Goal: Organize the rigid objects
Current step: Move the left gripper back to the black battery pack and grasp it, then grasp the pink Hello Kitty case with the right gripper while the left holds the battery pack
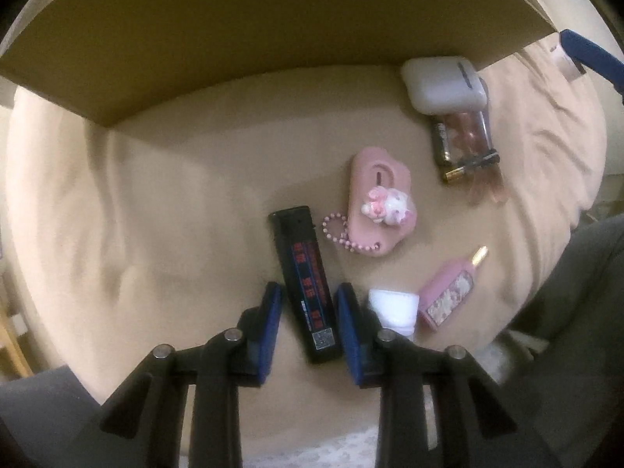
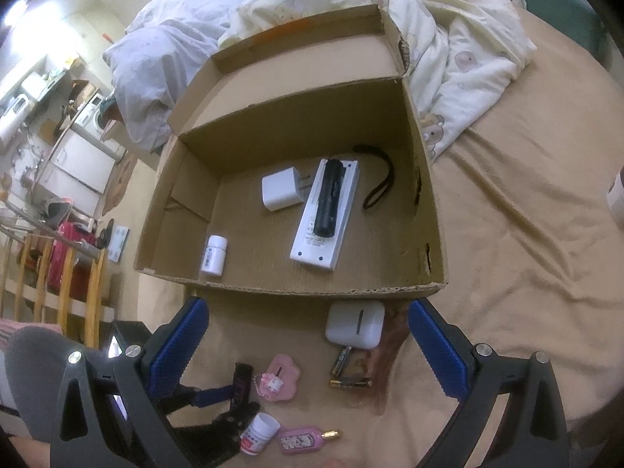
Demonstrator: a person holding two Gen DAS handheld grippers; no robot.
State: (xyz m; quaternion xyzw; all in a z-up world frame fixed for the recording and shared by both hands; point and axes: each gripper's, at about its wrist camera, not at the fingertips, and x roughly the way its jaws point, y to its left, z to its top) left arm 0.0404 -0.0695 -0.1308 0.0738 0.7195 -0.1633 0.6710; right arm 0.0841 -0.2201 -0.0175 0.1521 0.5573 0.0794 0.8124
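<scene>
A tan bedsheet (image 2: 526,234) is covering the bed, with a rumpled quilt (image 2: 448,39) lying at its far end and a cardboard box (image 2: 425,210) sitting open on the sheet.

In the left wrist view, going left to right: the left gripper (image 1: 310,304) is hanging low over the sheet, its blue fingers (image 1: 273,312) spread on either side of the black lighter (image 1: 308,284) with a gap on each side, so it is not yet clamping. The lighter is lying flat, its long axis running along the fingers, its cap end pointing away toward the box and slightly left. Just right of it a pink charm (image 1: 380,202) with a bead chain is lying, then a white bottle (image 1: 394,308) beside the right finger, a pink keyring (image 1: 448,292), two batteries (image 1: 452,152) and a white earbud case (image 1: 444,85) by the box wall.

In the right wrist view, the box is holding a pill bottle (image 2: 213,254), a white charger (image 2: 281,189), and a remote (image 2: 325,214) with a black torch (image 2: 329,197) lying lengthwise on it. The right gripper (image 2: 308,351) is hovering above the sheet before the box, spread wide and holding nothing.
</scene>
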